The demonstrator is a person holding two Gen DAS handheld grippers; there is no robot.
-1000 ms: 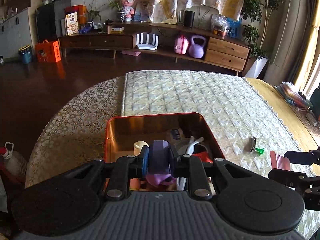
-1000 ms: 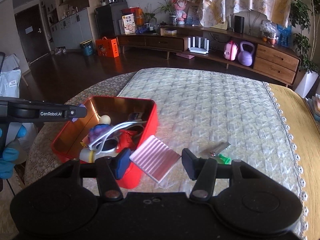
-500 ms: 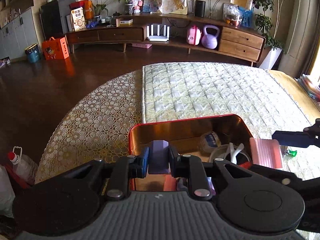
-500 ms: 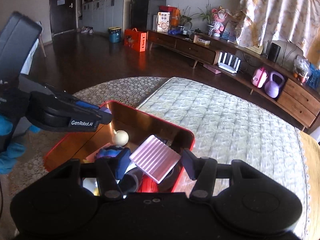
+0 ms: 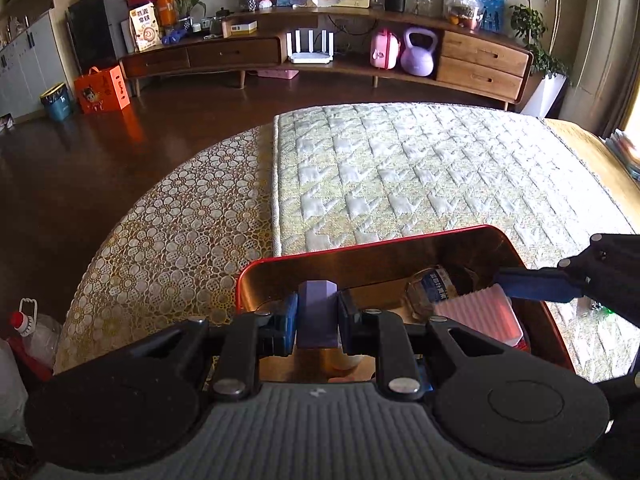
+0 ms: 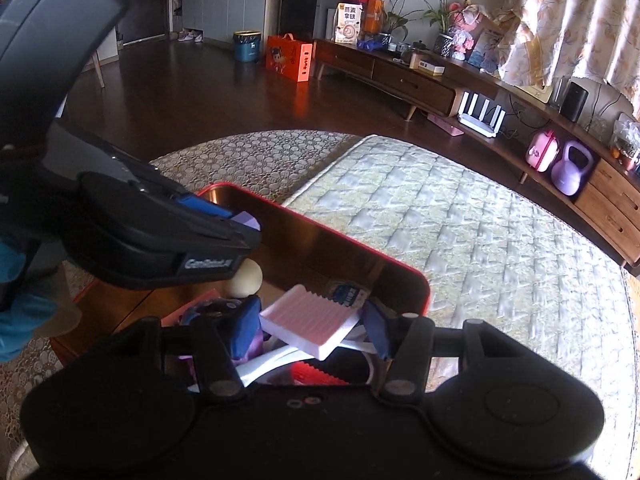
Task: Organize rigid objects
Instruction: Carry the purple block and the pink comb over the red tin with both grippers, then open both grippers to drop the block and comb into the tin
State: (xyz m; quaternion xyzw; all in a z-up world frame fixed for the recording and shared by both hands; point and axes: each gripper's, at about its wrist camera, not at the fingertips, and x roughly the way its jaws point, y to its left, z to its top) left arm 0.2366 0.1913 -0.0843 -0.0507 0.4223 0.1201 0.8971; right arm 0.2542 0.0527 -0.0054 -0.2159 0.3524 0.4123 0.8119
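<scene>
The left gripper point(image 5: 318, 322) has its 2 blue pads closed tight on a small purple block point(image 5: 317, 314), which stands upright between them and pokes out past the tips. Directly beyond and below those tips is the red tin point(image 5: 360, 242), a rounded-corner box with a shiny copper-coloured inside, sitting on the quilted cover point(image 5: 420, 168) of the table.

The right gripper point(image 6: 310, 326) is about half open, its pads pressing the 2 opposite edges of a pink ribbed plate point(image 6: 310, 322). The plate lies nearly flat and turned cornerwise between the fingers, hanging over the near right part of the tin point(image 6: 400, 264). In the left wrist view the same plate point(image 5: 476, 314) appears to the right of the left tool, inside the tin's outline, with 1 blue finger point(image 5: 536, 284) of the right tool along its far edge.

Inside the tin, under and around the right tool: a cream ball point(image 6: 246, 278) just beyond the left finger, a small packet with a blue label point(image 6: 346, 294) past the plate's far edge, white cable point(image 6: 276, 360) looped beneath the plate, something red point(image 6: 316, 374) below that, and a purple item point(image 6: 252, 346), mostly hidden by the finger.

A blue-gloved hand point(image 6: 20, 320) holds the left tool.
</scene>
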